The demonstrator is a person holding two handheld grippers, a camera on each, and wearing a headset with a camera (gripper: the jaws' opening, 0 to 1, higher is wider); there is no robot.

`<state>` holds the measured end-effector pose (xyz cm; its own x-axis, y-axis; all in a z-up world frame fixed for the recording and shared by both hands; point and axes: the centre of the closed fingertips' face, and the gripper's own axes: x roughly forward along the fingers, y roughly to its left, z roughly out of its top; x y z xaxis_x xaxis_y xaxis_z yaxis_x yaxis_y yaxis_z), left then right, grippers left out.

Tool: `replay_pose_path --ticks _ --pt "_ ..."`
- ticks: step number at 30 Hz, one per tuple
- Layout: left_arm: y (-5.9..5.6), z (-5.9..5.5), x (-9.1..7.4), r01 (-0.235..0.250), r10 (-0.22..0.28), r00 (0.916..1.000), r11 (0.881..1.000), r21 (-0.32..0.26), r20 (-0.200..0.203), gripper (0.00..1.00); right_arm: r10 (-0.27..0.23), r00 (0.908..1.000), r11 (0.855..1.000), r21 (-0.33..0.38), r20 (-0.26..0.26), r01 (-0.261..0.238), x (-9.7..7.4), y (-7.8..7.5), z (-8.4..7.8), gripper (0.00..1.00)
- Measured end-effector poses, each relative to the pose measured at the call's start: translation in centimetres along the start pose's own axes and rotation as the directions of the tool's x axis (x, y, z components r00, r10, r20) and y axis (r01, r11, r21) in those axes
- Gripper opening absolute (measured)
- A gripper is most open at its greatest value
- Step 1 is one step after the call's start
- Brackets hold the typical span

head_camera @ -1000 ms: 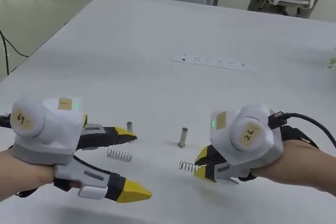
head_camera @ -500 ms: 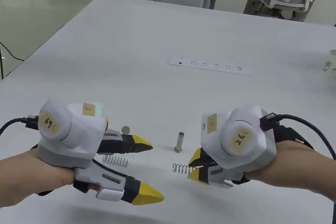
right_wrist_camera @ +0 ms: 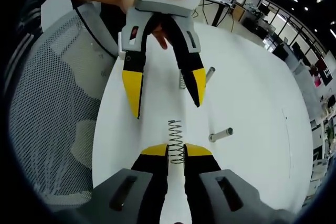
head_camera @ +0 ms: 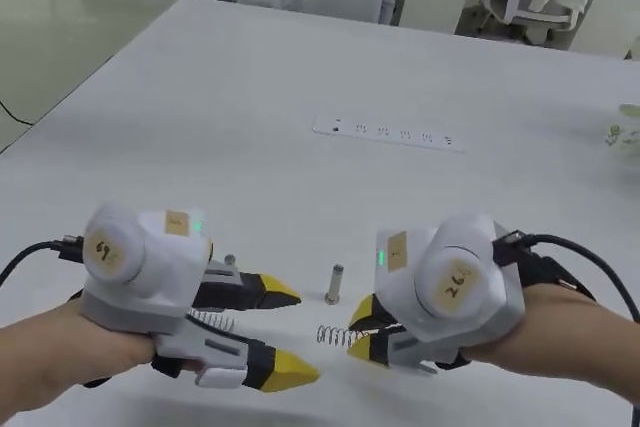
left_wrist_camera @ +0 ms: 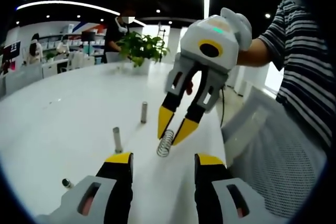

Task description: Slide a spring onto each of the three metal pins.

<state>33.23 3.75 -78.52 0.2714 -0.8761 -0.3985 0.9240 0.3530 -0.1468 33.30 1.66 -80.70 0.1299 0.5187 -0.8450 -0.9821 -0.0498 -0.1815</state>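
Yellow-tipped, the right claw [head_camera: 358, 332] clamps one end of a spring [head_camera: 333, 334] near an upright pin [head_camera: 334, 283]. The left claw [head_camera: 295, 335] gapes wide, holding nothing.

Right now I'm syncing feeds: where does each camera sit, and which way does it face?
Head view: on the headset, looking forward and down at the table; left gripper and right gripper show.
Left gripper view: rides the left gripper, faces the right gripper; own open jaws below.
Right gripper view: rides the right gripper, faces the left; own jaws pinch the spring.
Shared: all see that spring.
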Motion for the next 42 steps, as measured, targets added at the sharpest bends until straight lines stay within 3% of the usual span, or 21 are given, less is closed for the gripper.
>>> replay_pose_path --ticks 17,42 --pt "-0.4 0.5 1.4 0.017 -0.017 0.9997 1.000 0.017 0.018 0.23 0.003 0.9998 1.000 0.001 0.018 -0.003 -0.5 0.4 0.6 0.08" --pt "-1.0 1.2 1.6 0.031 -0.033 0.9984 0.999 0.029 0.045 0.10 0.013 0.9992 1.000 -0.020 0.037 -0.012 -1.0 0.7 1.4 0.08"
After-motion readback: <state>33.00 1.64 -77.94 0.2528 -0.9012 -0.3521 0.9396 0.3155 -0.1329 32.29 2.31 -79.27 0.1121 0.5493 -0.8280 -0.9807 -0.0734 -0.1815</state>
